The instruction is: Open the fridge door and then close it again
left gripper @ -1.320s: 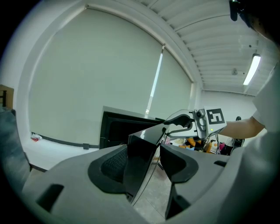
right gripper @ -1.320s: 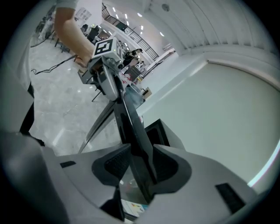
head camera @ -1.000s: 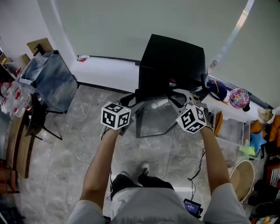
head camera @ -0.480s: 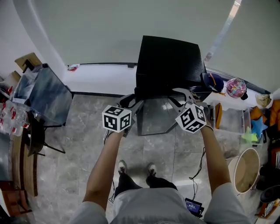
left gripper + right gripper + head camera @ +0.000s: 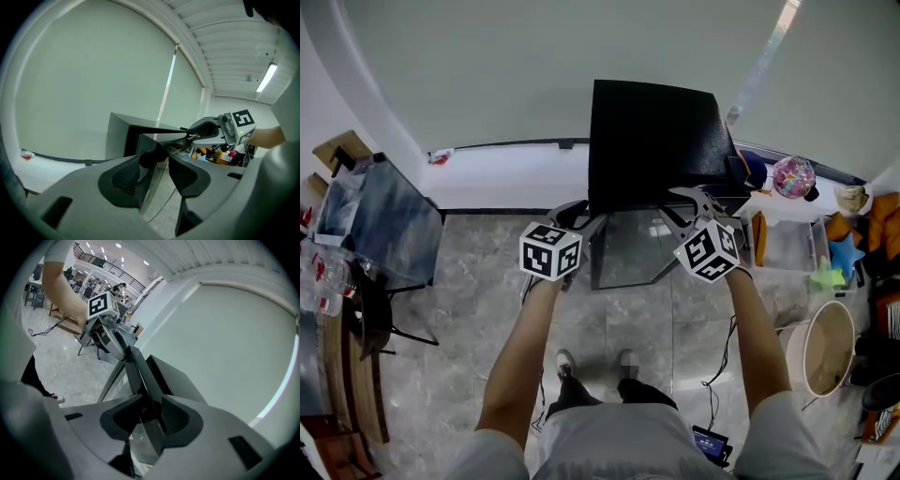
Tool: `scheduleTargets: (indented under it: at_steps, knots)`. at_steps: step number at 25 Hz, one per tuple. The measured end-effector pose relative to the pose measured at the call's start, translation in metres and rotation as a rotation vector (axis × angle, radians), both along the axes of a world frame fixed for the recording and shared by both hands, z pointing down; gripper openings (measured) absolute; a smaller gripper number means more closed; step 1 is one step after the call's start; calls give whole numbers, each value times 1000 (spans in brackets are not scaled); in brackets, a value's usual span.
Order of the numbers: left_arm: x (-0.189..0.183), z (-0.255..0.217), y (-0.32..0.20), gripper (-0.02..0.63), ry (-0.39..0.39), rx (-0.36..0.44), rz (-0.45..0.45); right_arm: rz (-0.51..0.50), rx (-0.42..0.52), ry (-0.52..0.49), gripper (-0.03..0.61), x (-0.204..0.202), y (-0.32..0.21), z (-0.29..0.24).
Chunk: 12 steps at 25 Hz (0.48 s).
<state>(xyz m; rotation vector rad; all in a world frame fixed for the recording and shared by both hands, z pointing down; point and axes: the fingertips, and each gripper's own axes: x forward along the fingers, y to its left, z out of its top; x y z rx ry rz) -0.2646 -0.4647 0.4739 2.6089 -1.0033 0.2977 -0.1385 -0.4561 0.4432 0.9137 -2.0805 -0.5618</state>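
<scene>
A black mini fridge point(image 5: 652, 141) stands against the pale wall, its glass door point(image 5: 628, 248) a little ajar. My left gripper point(image 5: 584, 217) is at the door's top left corner. In the left gripper view the door edge point(image 5: 154, 187) lies between its jaws point(image 5: 159, 161), against the left pad with a gap to the right one. These jaws have just been closing. My right gripper point(image 5: 678, 212) holds the door's top right part. In the right gripper view its pads point(image 5: 150, 416) press on the door edge point(image 5: 136, 371). Each gripper shows in the other's view: the right gripper point(image 5: 192, 136) and the left gripper point(image 5: 123, 355).
A dark glass-topped table point(image 5: 384, 225) stands at the left, and a white ledge point(image 5: 506, 173) runs along the wall. Right of the fridge lie a clear box point(image 5: 787, 246), a pink ball point(image 5: 794, 176) and a round basket point(image 5: 825, 361). A cable and a small device point(image 5: 712, 441) lie on the floor.
Both grippers have moved toward the fridge body with the door between them, and the door stands closer to it. The person's feet have stepped forward.
</scene>
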Motion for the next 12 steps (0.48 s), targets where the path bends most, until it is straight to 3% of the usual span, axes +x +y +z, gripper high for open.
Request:
scheduleTargets:
  at_steps: [8, 12]
  knots:
    - [1, 2, -22, 187, 28, -9, 17, 36, 1, 3, 123, 1, -14, 1]
    - [1, 5, -31, 181, 5, -12, 12, 41, -3, 10, 123, 1, -21, 1]
